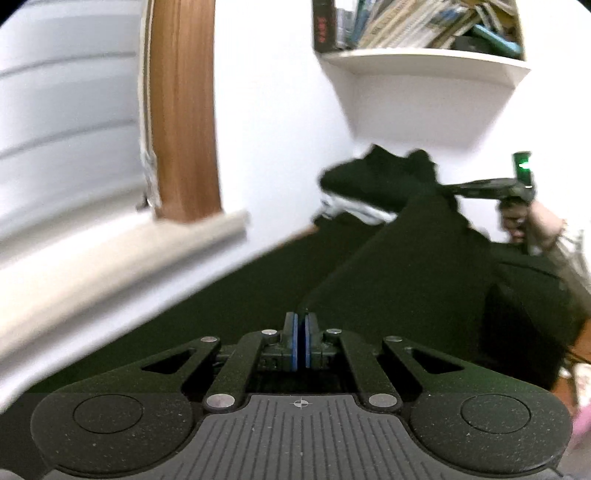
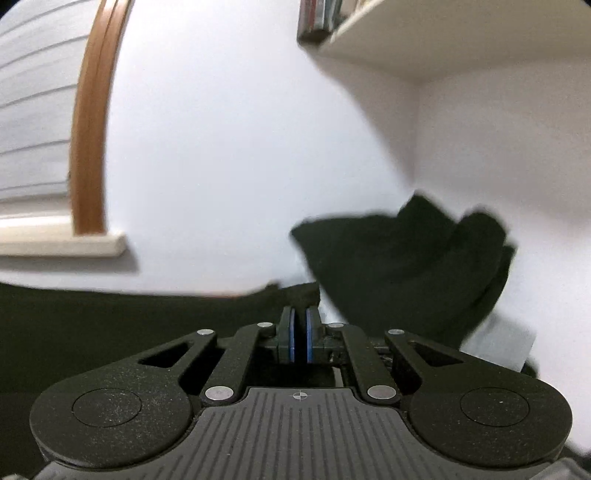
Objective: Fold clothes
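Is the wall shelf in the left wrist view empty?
No, the shelf carries a row of leaning books.

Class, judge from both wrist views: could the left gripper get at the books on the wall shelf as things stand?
Probably not: the left gripper is shut on the dark garment, and the books sit high on the shelf, well above it.

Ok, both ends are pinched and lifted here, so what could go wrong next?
1. The left tongs and right tongs each pinch only an edge of the dark garment; in this blurred swing it may slip out.
2. The garment hangs close to the dark pile by the wall and could snag or drag it.
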Tool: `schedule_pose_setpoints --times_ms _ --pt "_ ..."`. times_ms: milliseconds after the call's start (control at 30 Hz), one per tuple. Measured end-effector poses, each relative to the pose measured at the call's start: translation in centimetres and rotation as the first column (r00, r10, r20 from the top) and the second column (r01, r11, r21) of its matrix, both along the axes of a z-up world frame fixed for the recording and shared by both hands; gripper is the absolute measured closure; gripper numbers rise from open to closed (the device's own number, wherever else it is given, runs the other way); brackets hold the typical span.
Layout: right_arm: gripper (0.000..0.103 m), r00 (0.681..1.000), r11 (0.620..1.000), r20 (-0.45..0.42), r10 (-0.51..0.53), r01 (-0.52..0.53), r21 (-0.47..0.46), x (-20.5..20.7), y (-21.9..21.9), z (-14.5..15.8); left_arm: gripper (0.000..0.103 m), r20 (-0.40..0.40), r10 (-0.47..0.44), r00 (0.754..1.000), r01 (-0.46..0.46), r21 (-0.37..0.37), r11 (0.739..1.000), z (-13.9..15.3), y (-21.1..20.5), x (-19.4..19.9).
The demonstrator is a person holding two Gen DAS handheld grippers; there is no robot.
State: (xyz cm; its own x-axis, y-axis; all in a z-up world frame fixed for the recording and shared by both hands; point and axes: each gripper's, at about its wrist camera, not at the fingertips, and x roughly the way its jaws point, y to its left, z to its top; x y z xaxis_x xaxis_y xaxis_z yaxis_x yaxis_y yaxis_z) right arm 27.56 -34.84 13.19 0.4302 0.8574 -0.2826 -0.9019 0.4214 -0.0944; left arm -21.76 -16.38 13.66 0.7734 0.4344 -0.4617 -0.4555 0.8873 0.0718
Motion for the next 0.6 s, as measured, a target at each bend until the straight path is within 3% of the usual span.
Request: schedule_pose_setpoints --times_ms 67,100,133,167,200,233,333,367,600 --pt "0.097 0.999 1.0 0.043 -0.024 0.025 -0.008 0.6 2.1 1.0 0.099 -0.027 0.023 0.999 -0.024 -0.035 0.999 -1.2 3.2 2.3" --pt "0.096 0.998 0.998 0.046 -0.044 0.047 -0.053 1.2 3.9 0.7 0.093 -0.072 0.047 0.996 -0.052 -0.058 0.997 -2.4 4.6 3.3" --pt "0.091 0.997 0.993 0.05 -0.063 0.068 -0.097 1.7 5.7 0.4 0.083 -0.123 0.074 0.99 -0.084 -0.08 0.993 -3.6 5.9 4.3" --pt "0.082 0.998 0.993 0.047 -0.041 0.046 -0.107 0.9 6.1 -0.1 0.083 -0.174 0.099 0.98 -0.118 -0.099 0.988 -4.9 7.3 5.3" --pt "0.075 0.999 0.993 0.044 -0.018 0.023 -0.118 0.1 6.4 -0.6 0.082 -0.175 0.121 0.977 -0.141 -0.103 0.985 -5.5 7.8 5.0" --pt "0.068 0.999 0.992 0.041 0.004 0.001 -0.128 -0.6 6.8 -1.1 0.075 -0.168 0.143 0.975 -0.162 -0.104 0.981 -6.1 8.2 4.4" --pt "0.061 0.997 0.985 0.031 0.072 -0.066 -0.158 -3.0 8.0 -2.7 0.043 -0.114 0.205 0.972 -0.218 -0.121 0.968 -6.0 8.7 0.7" --pt "0.054 0.995 0.982 0.027 0.094 -0.088 -0.168 -3.8 8.4 -3.2 0.043 -0.108 0.23 0.967 -0.241 -0.105 0.965 -5.7 8.7 -0.5" --pt "0.049 0.969 0.941 -0.006 0.248 -0.243 -0.235 -9.3 11.1 -6.9 0.036 -0.084 0.335 0.938 -0.341 -0.071 0.937 -4.0 7.2 -10.7"
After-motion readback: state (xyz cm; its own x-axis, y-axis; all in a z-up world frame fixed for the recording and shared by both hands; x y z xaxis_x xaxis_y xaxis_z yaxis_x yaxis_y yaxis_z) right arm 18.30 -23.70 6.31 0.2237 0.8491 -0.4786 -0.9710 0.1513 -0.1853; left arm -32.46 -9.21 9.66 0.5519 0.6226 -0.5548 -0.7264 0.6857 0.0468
